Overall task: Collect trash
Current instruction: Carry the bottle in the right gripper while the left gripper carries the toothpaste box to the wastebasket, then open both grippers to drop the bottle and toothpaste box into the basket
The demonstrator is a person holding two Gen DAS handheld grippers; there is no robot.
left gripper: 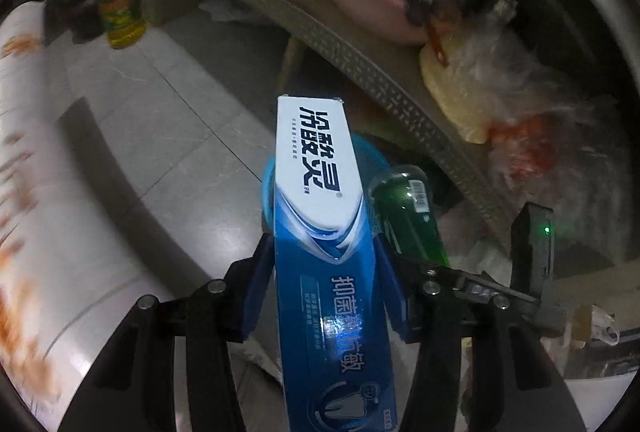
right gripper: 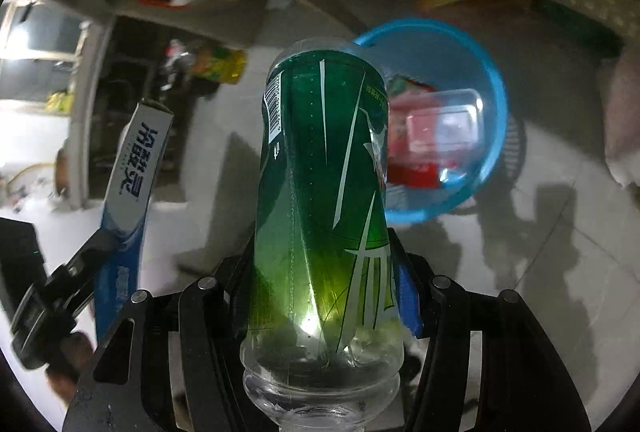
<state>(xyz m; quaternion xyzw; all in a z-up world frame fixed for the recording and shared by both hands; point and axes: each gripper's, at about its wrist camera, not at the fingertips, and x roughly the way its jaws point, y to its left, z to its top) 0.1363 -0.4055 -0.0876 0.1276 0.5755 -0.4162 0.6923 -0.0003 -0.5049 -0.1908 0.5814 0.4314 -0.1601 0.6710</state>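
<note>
My left gripper (left gripper: 324,256) is shut on a blue and white toothpaste box (left gripper: 320,216), held lengthwise above the floor. The box also shows at the left of the right wrist view (right gripper: 130,184). My right gripper (right gripper: 324,264) is shut on a green plastic bottle (right gripper: 324,192), its base pointing forward. The bottle shows beside the box in the left wrist view (left gripper: 408,216). A blue basin (right gripper: 492,136) sits on the floor just beyond the bottle, holding a clear plastic container (right gripper: 448,128) and red packaging (right gripper: 412,172). In the left wrist view the basin's rim (left gripper: 372,148) peeks from behind the box.
A woven shelf edge (left gripper: 360,56) runs diagonally above the basin, with a pink bowl (left gripper: 368,4) and plastic bags (left gripper: 500,80) on it. An oil bottle (left gripper: 120,12) stands on the tiled floor (left gripper: 168,120) at the far left. A white patterned surface (left gripper: 36,192) fills the left.
</note>
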